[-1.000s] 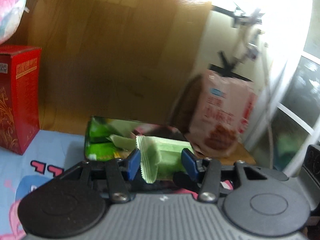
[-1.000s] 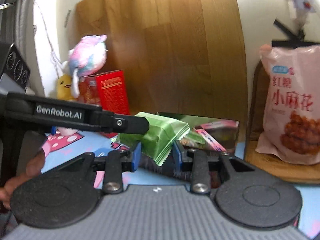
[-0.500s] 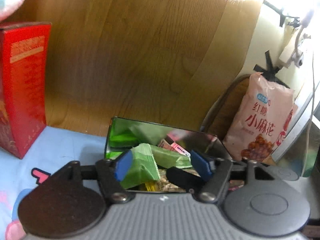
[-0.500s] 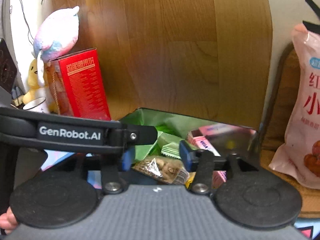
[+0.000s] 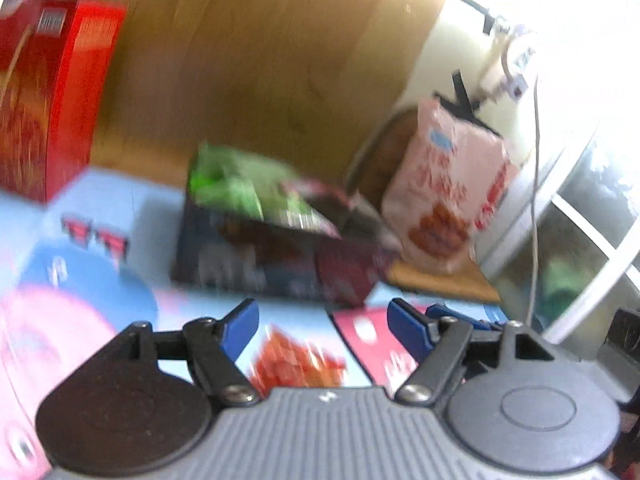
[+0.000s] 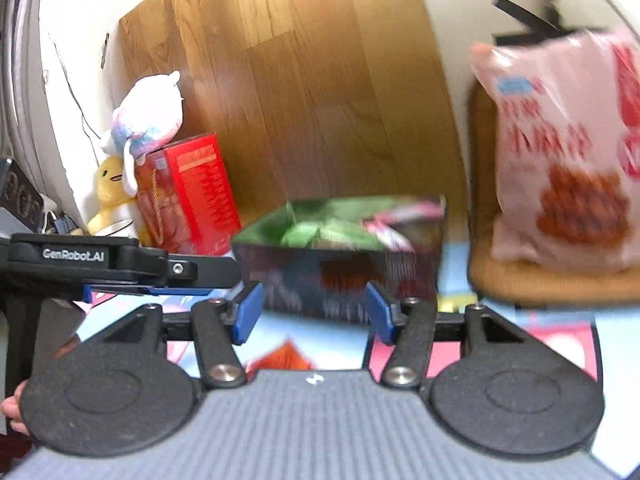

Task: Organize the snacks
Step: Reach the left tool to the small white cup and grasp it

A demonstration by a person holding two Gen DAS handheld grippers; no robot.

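Observation:
A dark open box (image 5: pixel 276 256) stands on the blue patterned cloth and holds green snack packets (image 5: pixel 236 188) and pink ones. It also shows in the right wrist view (image 6: pixel 340 268) with green packets (image 6: pixel 320 232) inside. My left gripper (image 5: pixel 322 326) is open and empty, held back from the box's near side. My right gripper (image 6: pixel 314 310) is open and empty, just in front of the box. The left gripper's body (image 6: pixel 120 264) shows at the left of the right wrist view. Both views are blurred by motion.
A big pink snack bag (image 5: pixel 448 196) leans on a wooden stand right of the box (image 6: pixel 568 152). A red carton (image 5: pixel 52 96) stands at the left (image 6: pixel 188 196), with plush toys (image 6: pixel 144 116) beside it. A wooden panel (image 6: pixel 320 80) stands behind.
Both grippers let go of their green packets into the box, opened wide, and pulled back from it. The box now sits farther away in both views.

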